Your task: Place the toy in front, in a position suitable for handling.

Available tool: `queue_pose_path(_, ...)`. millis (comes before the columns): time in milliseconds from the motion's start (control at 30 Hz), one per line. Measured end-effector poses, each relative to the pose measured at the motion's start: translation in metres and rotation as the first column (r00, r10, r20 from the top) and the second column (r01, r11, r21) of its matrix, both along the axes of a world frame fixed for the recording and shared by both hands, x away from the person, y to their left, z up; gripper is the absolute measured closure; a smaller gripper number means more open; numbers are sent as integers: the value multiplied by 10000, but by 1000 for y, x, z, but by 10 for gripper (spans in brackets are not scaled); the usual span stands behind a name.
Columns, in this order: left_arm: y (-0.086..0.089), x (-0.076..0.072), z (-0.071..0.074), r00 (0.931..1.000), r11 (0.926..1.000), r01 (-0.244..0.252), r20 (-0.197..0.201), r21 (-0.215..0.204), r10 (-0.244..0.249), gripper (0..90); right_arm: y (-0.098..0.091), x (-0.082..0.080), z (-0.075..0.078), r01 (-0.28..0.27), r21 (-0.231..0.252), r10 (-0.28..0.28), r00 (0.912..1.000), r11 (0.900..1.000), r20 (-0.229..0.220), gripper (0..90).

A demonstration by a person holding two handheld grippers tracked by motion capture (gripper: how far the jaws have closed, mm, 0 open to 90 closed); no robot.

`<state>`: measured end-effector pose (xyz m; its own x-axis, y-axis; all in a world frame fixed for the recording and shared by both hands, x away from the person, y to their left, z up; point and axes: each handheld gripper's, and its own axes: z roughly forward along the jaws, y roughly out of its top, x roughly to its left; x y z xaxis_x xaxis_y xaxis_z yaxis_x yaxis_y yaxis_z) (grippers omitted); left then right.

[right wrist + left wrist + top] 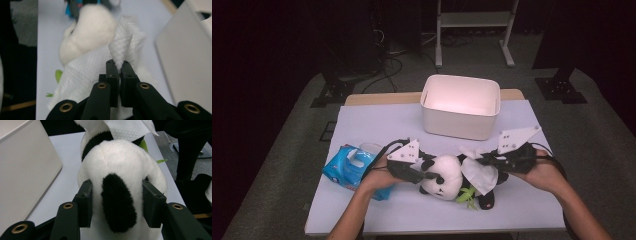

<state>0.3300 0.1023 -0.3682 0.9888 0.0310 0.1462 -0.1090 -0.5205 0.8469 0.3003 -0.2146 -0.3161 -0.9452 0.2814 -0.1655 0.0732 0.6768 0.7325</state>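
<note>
Wiping looks like the job: the left gripper [428,175] is clamped on the head of the plush panda [447,181], its two pads pressing in either side of a black ear patch in the left gripper view [117,205], and the right gripper [484,160] is pinched together on a twisted corner of a white tissue [479,172]. The panda lies on the worktop [377,125] near the front edge, between the two hands, with the tissue draped over its body. A white bin [460,106] sits just behind, and a blue wipes pack [348,167] is at the left, beside the left hand.

Risks from here:
- Tissue tear. The grip is on one thin bunched corner [120,50]; a hard drag across the fur would likely rip it or pull it out of the jaws.
- Wiping with the corner only. Most of the sheet hangs loose, so it may fold or slide instead of rubbing.
- Panda slipping. The head is soft and round, and the pads hold only its sides; a sideways pull from the right could squeeze it out or roll the toy.
- Toy pushed off the front edge, since it lies close to it.
- The green leaf piece [467,195] at the panda's front could snag the tissue.
- Gripper collision. The two tips are near each other over a small toy.
</note>
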Motion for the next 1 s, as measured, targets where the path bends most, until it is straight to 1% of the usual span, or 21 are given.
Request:
queue_pose_path(33,0,-1,-1,10000,9998,-88,28,175,88,453,2,0,-6,-88,-110,87,9999,9999,-139,865)
queue_pose_path(67,0,-2,-2,9997,9994,-222,77,281,220,423,3,-1,-11,-72,-69,70,9998,10000,-178,865)
queue_pose_path(100,0,-3,-3,9993,9988,-379,0,323,379,398,2,-2,-13,-72,31,73,9997,10000,-232,867)
queue_pose_path(167,3,-5,-4,9971,9971,-708,-244,288,715,338,1,-4,-17,-59,122,65,9990,9999,-435,868)
queue_pose_path(233,6,-6,-4,9945,9961,-807,-642,353,829,320,-1,-7,-21,-14,188,26,9981,9998,-623,869)
queue_pose_path(300,7,-8,-3,9917,9954,-896,-900,333,923,320,-2,-11,-22,39,190,-27,9980,9998,-627,869)
queue_pose_path(333,6,-9,-4,9925,9960,-827,-880,332,853,336,-2,-13,-23,-1,174,13,9978,9998,-660,869)
queue_pose_path(367,5,-10,-4,9943,9963,-765,-717,401,793,371,-2,-15,-23,-18,140,28,9975,9999,-703,869)
queue_pose_path(400,4,-11,-5,9953,9967,-718,-628,371,740,407,-2,-17,-23,-46,100,53,9975,9999,-703,869)
queue_pose_path(467,3,-11,-5,9966,9961,-763,-269,446,775,472,2,-18,-20,-97,-38,95,9983,9999,-568,868)
queue_pose_path(500,3,-10,-5,9967,9961,-775,-187,429,784,490,4,-17,-17,-131,-100,126,9990,9999,-437,869)
queue_pose_path(533,3,-10,-6,9978,9971,-657,-93,378,661,510,8,-16,-15,-174,-129,168,9991,9998,-401,868)
queue_pose_path(567,2,-11,-7,9985,9983,-549,-77,212,551,522,13,-13,-14,-288,-117,283,9989,9995,-374,868)
queue_pose_path(600,1,-11,-7,9990,9987,-437,56,269,436,526,19,-10,-13,-411,-79,408,9983,9991,-411,868)
queue_pose_path(633,0,-12,-7,9990,9987,-438,75,267,437,527,25,-7,-12,-508,-144,501,9977,9986,-459,867)
queue_pose_path(700,2,-11,-6,9991,9985,-397,186,376,391,530,36,-1,-12,-717,-440,704,9971,9965,-297,867)
queue_pose_path(733,3,-11,-7,9991,9986,-407,142,347,403,532,38,1,-12,-823,-516,807,9962,9953,-330,867)
queue_pose_path(767,5,-10,-8,9993,9989,-367,109,295,364,533,37,3,-11,-885,-503,867,9956,9948,-364,867)
queue_pose_path(867,8,-9,-9,9994,9993,-331,38,188,330,538,25,6,-9,-801,-415,781,9959,9959,-459,867)
queue_pose_path(967,9,-8,-8,9994,9991,-341,18,236,341,540,0,5,-7,-460,27,460,9975,9989,-539,866)
queue_pose_path(1000,9,-7,-8,9992,9990,-407,-38,181,408,540,-8,4,-7,-338,68,341,9979,9994,-559,866)
